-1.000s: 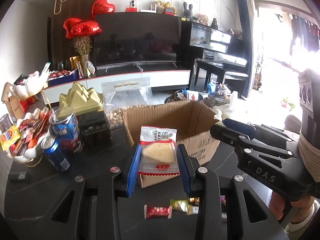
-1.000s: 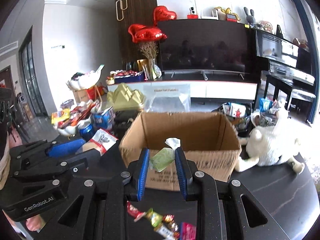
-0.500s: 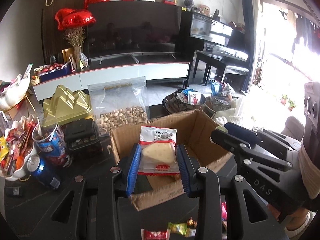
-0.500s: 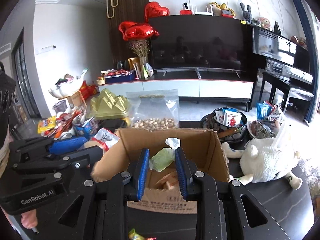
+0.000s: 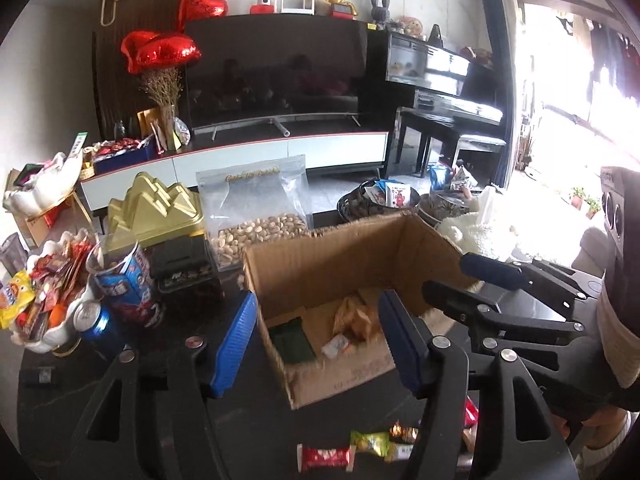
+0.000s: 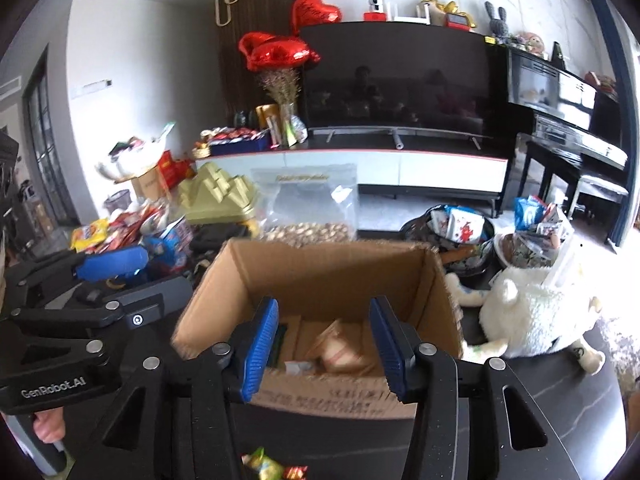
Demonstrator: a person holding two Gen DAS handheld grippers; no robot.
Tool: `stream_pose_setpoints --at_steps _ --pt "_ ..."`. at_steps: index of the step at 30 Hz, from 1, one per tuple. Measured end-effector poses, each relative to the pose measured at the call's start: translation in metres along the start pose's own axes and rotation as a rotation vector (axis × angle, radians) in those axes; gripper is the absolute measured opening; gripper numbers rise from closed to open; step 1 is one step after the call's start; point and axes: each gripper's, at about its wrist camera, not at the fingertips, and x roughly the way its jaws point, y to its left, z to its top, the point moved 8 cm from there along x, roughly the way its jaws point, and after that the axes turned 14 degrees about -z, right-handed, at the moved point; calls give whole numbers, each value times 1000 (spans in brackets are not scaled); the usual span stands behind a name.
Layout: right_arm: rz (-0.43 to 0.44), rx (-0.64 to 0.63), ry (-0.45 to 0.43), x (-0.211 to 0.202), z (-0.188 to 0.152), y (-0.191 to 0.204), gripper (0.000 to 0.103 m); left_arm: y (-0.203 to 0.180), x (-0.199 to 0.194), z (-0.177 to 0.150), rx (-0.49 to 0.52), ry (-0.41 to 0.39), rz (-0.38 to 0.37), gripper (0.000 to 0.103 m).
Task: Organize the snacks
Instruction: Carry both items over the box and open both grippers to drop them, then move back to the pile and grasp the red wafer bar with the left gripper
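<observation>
An open cardboard box [image 5: 340, 256] [image 6: 332, 272] stands on the dark table. My left gripper [image 5: 318, 308] hangs over its near edge with its jaws opening and nothing between them. My right gripper [image 6: 324, 306] is over the same box, jaws also opening and empty. On the box floor lie a pale cake packet [image 5: 354, 318] [image 6: 340, 350], a small white wrapper [image 5: 336, 346] and a dark green packet [image 5: 294, 340]. Each gripper shows in the other's view: the right gripper [image 5: 448, 274] and the left gripper [image 6: 166, 270]. Loose wrapped candies [image 5: 324, 458] [image 6: 264, 464] lie on the table below the grippers.
Behind the box are a bag of pistachios [image 5: 260, 232], a gold pyramid box [image 5: 152, 208], blue cans [image 5: 100, 328] and a shell bowl of snacks [image 5: 40, 300]. Right of the box sit a white plush toy [image 6: 532, 320] and bowls of packets [image 6: 456, 228].
Both grippers moved forward over the box and opened. The cake packet left the left gripper and the green packet left the right one; both now lie inside the box.
</observation>
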Motion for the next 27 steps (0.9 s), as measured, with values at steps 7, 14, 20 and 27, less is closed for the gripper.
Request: stream_pose_setpoints --at_steps 7,14,20,27 --pt "31 -22 50 -19 -35 9 49 -11 -24 -35 31 9 24 65" --pt "65 -55 95 -27 -71 22 49 -15 -33 -76 39 42 34 68" --pt "72 -89 132 -22 -102 31 49 -13 -25 -113 10 90 16 69" --pt "86 -61 177 -6 -132 28 49 -13 0 -144 -2 147 -14 69"
